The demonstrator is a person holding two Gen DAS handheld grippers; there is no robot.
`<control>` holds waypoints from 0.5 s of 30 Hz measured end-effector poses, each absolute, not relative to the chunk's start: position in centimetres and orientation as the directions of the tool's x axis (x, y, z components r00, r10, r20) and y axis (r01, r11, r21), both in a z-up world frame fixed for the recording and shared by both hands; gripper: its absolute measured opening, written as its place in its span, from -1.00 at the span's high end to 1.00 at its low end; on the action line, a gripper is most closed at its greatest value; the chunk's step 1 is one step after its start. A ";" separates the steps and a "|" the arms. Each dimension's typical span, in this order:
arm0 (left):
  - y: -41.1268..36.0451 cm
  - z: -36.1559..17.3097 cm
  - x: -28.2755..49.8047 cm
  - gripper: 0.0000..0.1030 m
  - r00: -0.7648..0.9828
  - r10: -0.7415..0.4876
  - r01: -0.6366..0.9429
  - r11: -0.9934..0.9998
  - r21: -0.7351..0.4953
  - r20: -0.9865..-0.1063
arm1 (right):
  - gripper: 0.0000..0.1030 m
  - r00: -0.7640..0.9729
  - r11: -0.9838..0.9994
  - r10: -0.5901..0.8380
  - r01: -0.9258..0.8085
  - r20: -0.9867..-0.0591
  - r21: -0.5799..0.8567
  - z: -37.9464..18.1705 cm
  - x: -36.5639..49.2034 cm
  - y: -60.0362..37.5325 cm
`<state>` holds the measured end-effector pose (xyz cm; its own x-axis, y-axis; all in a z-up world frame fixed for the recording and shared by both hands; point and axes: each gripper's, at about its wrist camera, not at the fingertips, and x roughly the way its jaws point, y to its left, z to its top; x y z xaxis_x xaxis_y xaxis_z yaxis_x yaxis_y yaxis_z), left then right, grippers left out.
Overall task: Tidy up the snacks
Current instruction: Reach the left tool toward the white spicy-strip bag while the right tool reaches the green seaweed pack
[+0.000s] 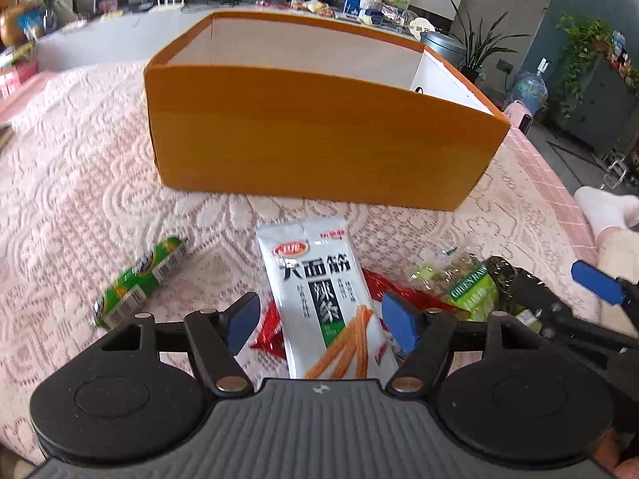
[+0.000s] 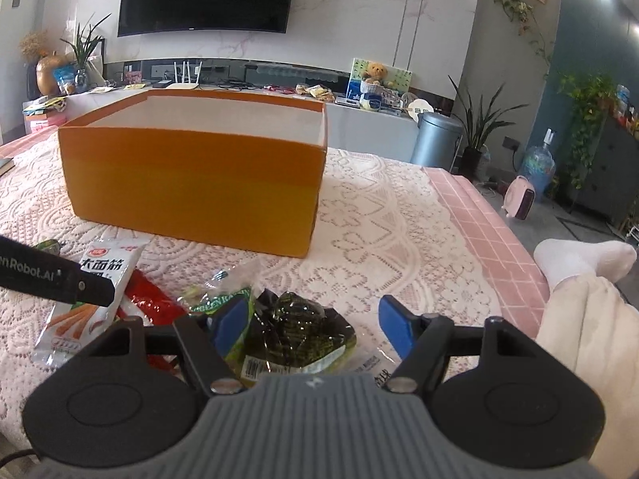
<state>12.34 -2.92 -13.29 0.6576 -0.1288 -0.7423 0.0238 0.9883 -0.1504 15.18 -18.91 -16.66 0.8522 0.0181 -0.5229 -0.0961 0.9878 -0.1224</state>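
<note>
1. The left tongs [image 1: 319, 321] are seen spread wide, holding nothing; their blue pads flank a white snack packet [image 1: 325, 299] lying flat on the table [image 1: 72, 183], with no contact that can be made out.
2. On that white packet, large black Chinese characters are printed under a small red brand oval, beside a green panel with white characters and a picture of orange strips. The smaller print cannot be read.
3. A red wrapper [image 1: 269, 337] is partly covered by the white packet, showing on both of its sides.
4. The right tongs [image 2: 313, 325] are likewise spread wide and grip nothing; a dark green crinkled packet [image 2: 297, 331] lies between the pads, and the left pad [image 2: 229, 325] is seen just above or against a light green bag [image 2: 223, 299]. Which of the two cannot be told.
5. On the light green bag, the words "GREEN RAISIN" can be partly read, while a barcode label is seen on the dark packet.
6. On the arm of the left tongs, crossing the right wrist view, the lettering "Robot.AI" is visible.
7. A green tube-shaped snack [image 1: 139, 281] lies apart, to the left of the pile, its print blurred.
8. Behind the snacks, an open orange box [image 2: 191, 183] with a white inside stands on the lace-covered table; its floor is hidden by its wall.
</note>
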 end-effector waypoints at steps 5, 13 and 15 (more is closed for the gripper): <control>-3.7 -13.8 12.7 -0.60 0.655 -0.112 0.055 0.993 -0.101 -0.747 | -0.13 0.838 0.992 0.018 -0.082 -0.546 -0.094 -16.9 16.8 -19.2; -3.6 -14.3 13.2 -0.61 0.642 -0.105 0.073 0.994 -0.076 -0.760 | -0.05 0.804 0.993 0.070 -0.113 -0.591 -0.037 -17.6 18.4 -19.3; -3.6 -14.3 13.2 -0.61 0.640 -0.109 0.078 0.994 -0.077 -0.760 | -0.04 0.799 0.992 0.069 -0.119 -0.597 -0.044 -17.8 18.8 -19.1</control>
<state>13.24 -3.59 -14.32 0.6404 -0.1091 -0.7602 0.0782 0.9940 -0.0768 18.77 -19.06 -17.80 0.7991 0.0693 -0.5972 -0.1192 0.9919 -0.0444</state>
